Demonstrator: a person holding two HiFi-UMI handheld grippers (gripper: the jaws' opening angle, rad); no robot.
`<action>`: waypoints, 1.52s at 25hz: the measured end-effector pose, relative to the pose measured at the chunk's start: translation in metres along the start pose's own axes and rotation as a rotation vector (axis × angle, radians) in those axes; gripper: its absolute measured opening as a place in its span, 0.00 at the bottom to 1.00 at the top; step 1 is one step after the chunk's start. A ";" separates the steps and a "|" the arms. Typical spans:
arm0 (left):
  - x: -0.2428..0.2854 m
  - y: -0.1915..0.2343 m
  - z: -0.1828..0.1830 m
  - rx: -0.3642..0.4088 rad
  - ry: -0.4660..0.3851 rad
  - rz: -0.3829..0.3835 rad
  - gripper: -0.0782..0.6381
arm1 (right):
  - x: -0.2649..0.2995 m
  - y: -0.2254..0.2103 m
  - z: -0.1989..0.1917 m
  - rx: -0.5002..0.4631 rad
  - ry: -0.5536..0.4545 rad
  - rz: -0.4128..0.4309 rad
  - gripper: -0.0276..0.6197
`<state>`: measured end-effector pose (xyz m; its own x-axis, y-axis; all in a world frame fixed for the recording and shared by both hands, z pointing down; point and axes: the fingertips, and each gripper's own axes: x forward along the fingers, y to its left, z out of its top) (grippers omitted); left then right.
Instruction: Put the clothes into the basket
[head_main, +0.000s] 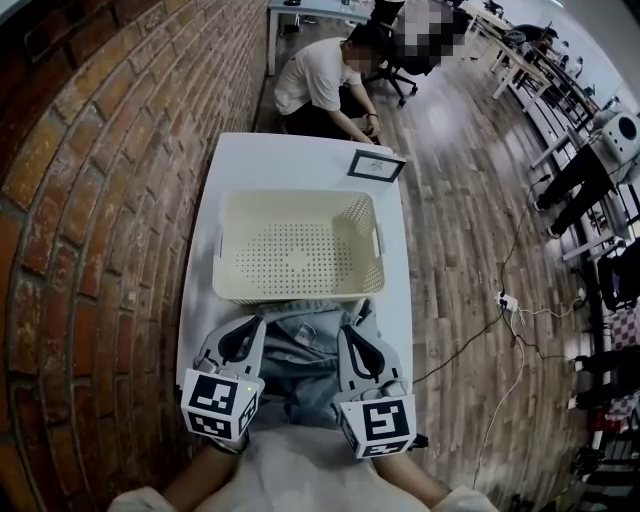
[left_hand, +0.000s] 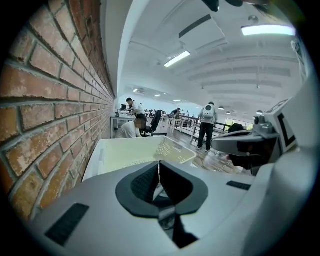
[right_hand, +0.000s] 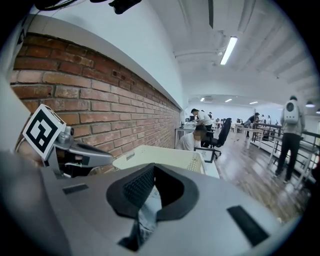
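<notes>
A light blue denim garment (head_main: 300, 352) hangs bunched over the near edge of the white table (head_main: 398, 262), just in front of the cream perforated basket (head_main: 296, 197). The basket has nothing in it. My left gripper (head_main: 256, 325) is shut on the garment's left side and my right gripper (head_main: 352, 327) is shut on its right side. In the right gripper view the denim (right_hand: 146, 212) shows pinched between the closed jaws of the right gripper (right_hand: 154, 170), with the basket (right_hand: 160, 156) beyond. In the left gripper view the left gripper (left_hand: 159, 167) is closed, facing the basket (left_hand: 142, 152).
A brick wall (head_main: 90, 200) runs along the table's left side. A dark-framed picture (head_main: 376, 165) lies on the table's far right corner. A person (head_main: 322, 78) crouches beyond the table. Cables and a power strip (head_main: 507, 300) lie on the wooden floor to the right.
</notes>
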<state>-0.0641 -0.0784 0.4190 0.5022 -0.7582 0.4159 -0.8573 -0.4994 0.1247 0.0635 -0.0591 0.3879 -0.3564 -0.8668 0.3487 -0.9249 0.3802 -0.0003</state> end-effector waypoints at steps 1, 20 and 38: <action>0.002 0.001 -0.003 -0.002 0.010 -0.006 0.13 | 0.001 0.000 -0.003 0.010 0.003 0.004 0.05; 0.024 0.010 -0.060 -0.069 0.193 -0.109 0.42 | 0.013 -0.017 -0.067 0.058 0.183 0.072 0.35; 0.036 0.021 -0.114 -0.207 0.369 -0.140 0.76 | 0.021 -0.044 -0.140 0.209 0.503 0.123 0.79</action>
<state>-0.0767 -0.0679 0.5395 0.5737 -0.4701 0.6707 -0.8071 -0.4638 0.3653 0.1152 -0.0490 0.5261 -0.4036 -0.5401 0.7385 -0.9054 0.3521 -0.2373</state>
